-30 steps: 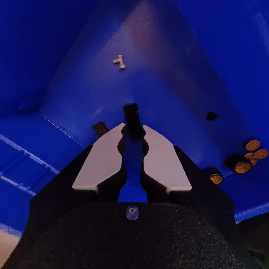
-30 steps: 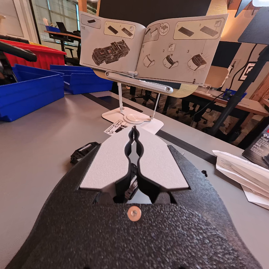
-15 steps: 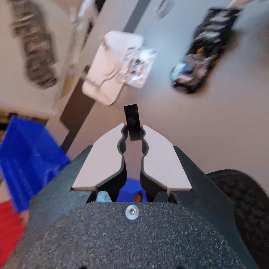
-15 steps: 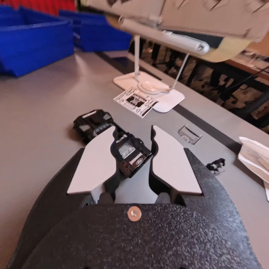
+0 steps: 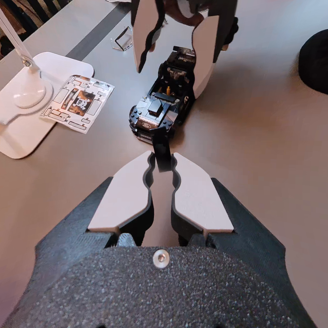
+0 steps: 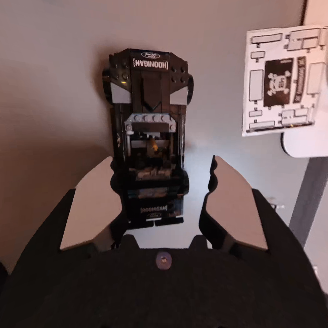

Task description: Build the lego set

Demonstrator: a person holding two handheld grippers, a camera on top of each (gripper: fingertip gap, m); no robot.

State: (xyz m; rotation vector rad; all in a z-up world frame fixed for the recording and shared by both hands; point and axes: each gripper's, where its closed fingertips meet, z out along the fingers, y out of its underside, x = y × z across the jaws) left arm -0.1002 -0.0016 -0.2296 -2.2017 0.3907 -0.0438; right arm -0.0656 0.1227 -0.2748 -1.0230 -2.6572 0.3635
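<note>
Part-built black plastic brick car (image 5: 160,99) sat on the grey table top (image 5: 248,159), nose toward the left gripper, cockpit roofless with studs exposed. Judged light and rigid but fragile: pressed-on plates would pop loose under a hard squeeze or a twist. Best hold looked to be low across the flanks at the rear, clear of the open cockpit.

Left gripper (image 5: 161,156) was clamped on a flat black rectangular plastic plate (image 5: 161,150), pinched by its near end, far end jutting forward and just over the car's front bumper. The plate was thin, stiff and smooth; could slip or swivel between the fingers if pushed down off-centre.

Right gripper (image 6: 162,170) hung over the car's rear, pointing steeply down, jaws spread wide and straddling the body. One finger (image 6: 99,191) sat just beside or against the flank, cannot tell which; the other stood clear. Not yet gripping.

White sticker sheet (image 5: 78,103) lay beside the car, partly on the white stand base (image 5: 26,124). Clear plastic windscreen piece (image 5: 122,40) lay farther off.
</note>
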